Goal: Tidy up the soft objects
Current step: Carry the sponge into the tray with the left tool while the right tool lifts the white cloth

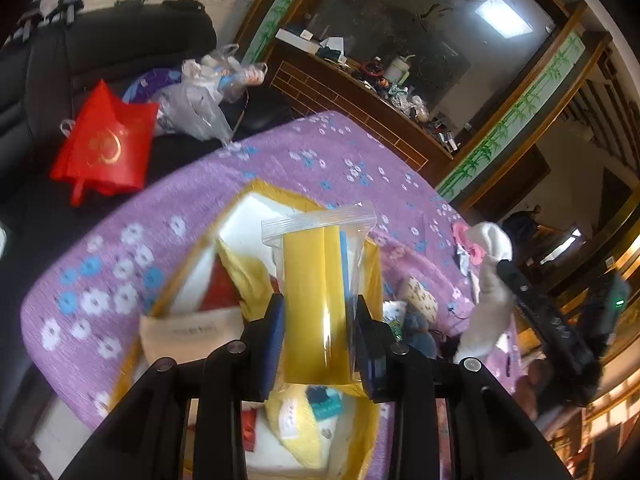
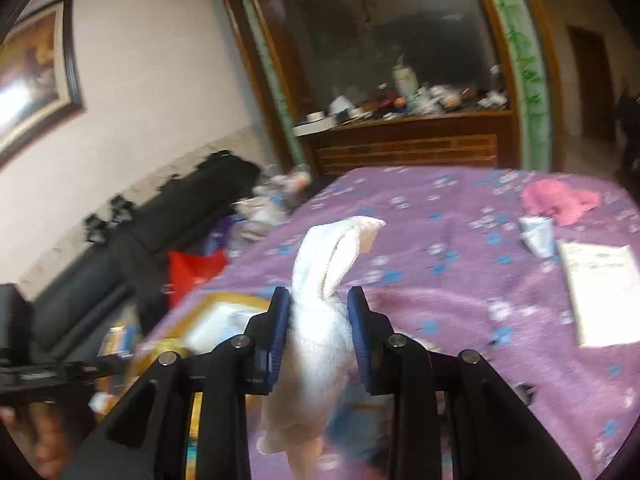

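My left gripper (image 1: 320,320) is shut on a clear zip bag of yellow cloths (image 1: 316,292) and holds it upright above a yellow-rimmed white box (image 1: 248,216) that holds several soft items. My right gripper (image 2: 319,316) is shut on a white towel (image 2: 324,296) and holds it above the purple flowered bedspread (image 2: 440,240). The same towel shows at the right of the left wrist view (image 1: 490,292). A pink cloth (image 2: 558,200) lies at the far right of the bed.
A white packet (image 2: 538,234) and a paper booklet (image 2: 604,296) lie on the bed's right side. Small soft items (image 1: 418,300) lie beside the box. A red bag (image 1: 108,144) and plastic bags (image 1: 200,96) sit on the black sofa (image 1: 60,60). A cluttered wooden cabinet (image 2: 404,140) stands beyond.
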Demonstrator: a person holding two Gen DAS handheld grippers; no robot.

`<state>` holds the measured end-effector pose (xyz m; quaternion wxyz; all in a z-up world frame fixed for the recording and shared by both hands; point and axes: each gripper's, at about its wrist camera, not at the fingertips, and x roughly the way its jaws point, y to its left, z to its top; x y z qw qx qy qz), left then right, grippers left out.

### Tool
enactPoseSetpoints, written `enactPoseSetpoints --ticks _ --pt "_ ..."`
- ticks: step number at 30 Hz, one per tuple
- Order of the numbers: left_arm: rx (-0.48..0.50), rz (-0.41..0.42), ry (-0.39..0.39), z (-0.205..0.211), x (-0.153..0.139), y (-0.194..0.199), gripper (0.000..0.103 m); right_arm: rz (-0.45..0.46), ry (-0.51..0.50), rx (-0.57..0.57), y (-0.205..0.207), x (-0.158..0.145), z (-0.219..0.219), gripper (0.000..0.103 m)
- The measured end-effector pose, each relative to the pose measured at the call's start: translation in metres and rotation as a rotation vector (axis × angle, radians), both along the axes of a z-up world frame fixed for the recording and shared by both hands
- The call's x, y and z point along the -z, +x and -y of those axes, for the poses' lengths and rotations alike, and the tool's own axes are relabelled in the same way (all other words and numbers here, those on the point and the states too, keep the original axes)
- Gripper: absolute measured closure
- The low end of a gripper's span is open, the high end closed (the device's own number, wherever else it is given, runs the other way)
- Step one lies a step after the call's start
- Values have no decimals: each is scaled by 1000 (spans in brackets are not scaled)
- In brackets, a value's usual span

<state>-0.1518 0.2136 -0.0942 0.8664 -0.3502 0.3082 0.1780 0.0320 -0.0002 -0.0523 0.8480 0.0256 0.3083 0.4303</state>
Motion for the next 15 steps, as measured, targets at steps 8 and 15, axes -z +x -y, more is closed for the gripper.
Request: enactPoseSetpoints --ticks 8,15 --pt "11 -72 52 -24 10 41 70 -136 44 -98 -19 23 -76 74" --pt "15 -179 68 -39 39 75 69 -198 0 -142 -19 67 -111 73"
